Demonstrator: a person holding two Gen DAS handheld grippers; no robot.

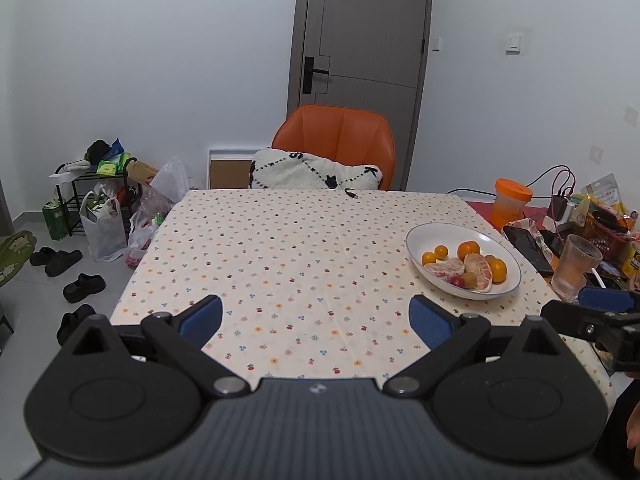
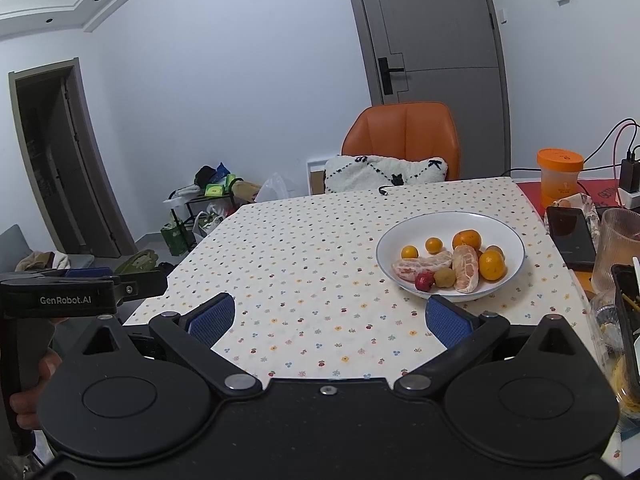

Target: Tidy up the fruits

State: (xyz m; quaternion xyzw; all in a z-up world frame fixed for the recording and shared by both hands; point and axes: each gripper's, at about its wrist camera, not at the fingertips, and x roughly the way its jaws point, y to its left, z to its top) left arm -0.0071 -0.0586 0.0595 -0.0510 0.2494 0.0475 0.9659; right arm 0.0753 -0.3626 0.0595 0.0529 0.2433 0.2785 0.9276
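Two hand-held claws hover low over the near edge of a bench [image 2: 304, 264] draped in a cream cloth dotted with small flowers. The left claw [image 1: 316, 318] is spread wide, its blue pads far apart with nothing between them. The right claw [image 2: 330, 318] is likewise spread wide and grips nothing; from the left wrist view it shows only as a dark fingertip at the right border [image 1: 600, 308].

The fruit sits gathered in a white bowl [image 2: 508, 236] on the right half of the bench, just ahead of the right claw and well off to the right of the left one. Inside lie several small oranges [image 2: 492, 266], two peeled citrus pieces [image 2: 466, 270], a small red fruit [image 2: 424, 282] and a brownish-green fruit [image 2: 445, 277] touching it.

Beyond the bowl, at the bench's right side, stand an orange lidded cup [image 2: 559, 176], a dark phone [image 2: 568, 236] lying flat and a ribbed clear glass [image 2: 618, 248], with charger cables trailing behind. An orange chair [image 1: 340, 140] holding a white patterned cushion [image 1: 316, 174] is pushed against the far edge, in front of a grey door [image 1: 360, 36]. Bags and shoes clutter the floor [image 1: 40, 280] to the left.
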